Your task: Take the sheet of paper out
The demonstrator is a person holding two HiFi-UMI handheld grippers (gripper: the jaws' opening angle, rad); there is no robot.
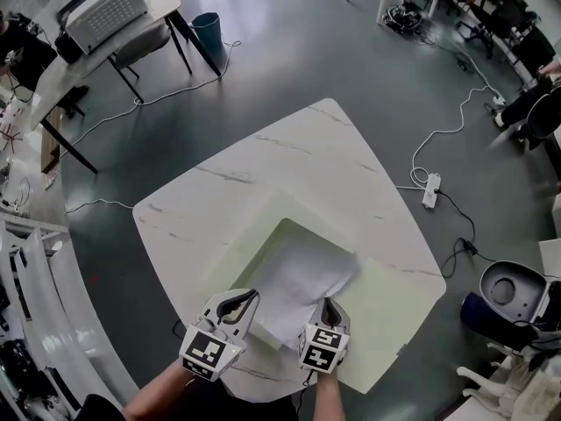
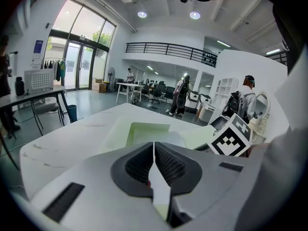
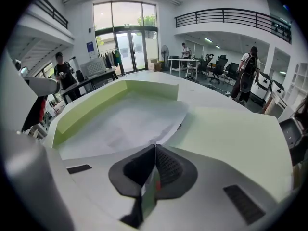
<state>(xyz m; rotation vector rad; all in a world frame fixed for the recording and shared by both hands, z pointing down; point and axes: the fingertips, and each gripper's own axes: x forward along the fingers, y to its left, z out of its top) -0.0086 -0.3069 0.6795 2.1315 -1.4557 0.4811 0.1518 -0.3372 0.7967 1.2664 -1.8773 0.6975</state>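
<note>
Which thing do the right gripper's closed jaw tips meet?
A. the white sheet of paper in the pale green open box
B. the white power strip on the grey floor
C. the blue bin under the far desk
A: in the right gripper view the white sheet of paper runs right up to the right gripper, whose jaws are together on its near edge, and it lies in the pale green open box.

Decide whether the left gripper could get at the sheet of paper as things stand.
Probably yes: the sheet of paper lies uncovered in the pale green folder, just beside the left gripper, nothing between them.
</note>
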